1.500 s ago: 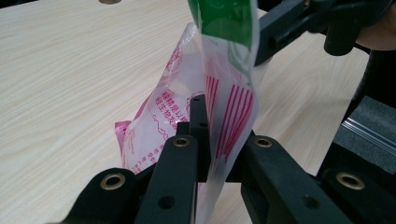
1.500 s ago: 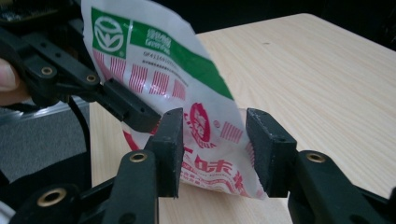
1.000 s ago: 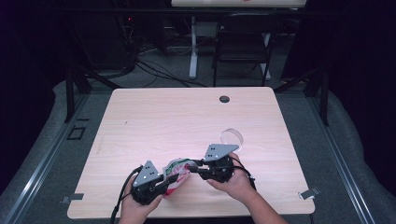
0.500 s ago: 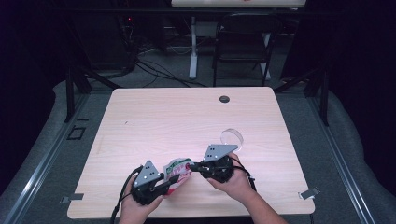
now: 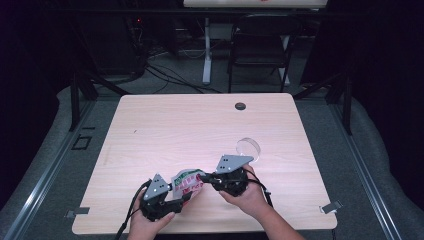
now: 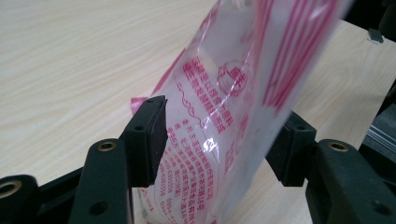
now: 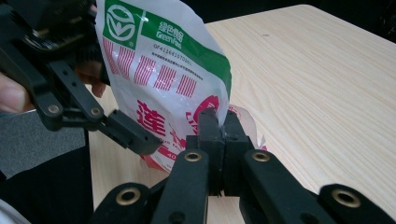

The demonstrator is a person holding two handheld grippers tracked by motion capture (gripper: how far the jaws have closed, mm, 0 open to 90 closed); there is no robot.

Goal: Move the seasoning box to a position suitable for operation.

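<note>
A clear plastic bag (image 5: 187, 181) printed in red and green stands on edge between the two grippers near the table's front. My right gripper (image 7: 223, 135) is shut on the bag (image 7: 159, 79) at its lower edge, its jaws pressed together with the film pinched between them. My left gripper (image 6: 219, 144) has just been opening its jaws. The bag (image 6: 219, 116) hangs between them, and the left pad (image 6: 149, 135) stands just off the film. In the high view the left gripper (image 5: 184, 199) is left of the right gripper (image 5: 206, 177).
A clear round lid (image 5: 248, 147) lies on the light wooden table (image 5: 175, 125), right of and beyond the hands. A black grommet (image 5: 240, 106) sits near the far edge. Beyond the table stands a dark chair (image 5: 260, 45).
In the high view both hands and the bag stay where they were. No other shift shows at that size.
</note>
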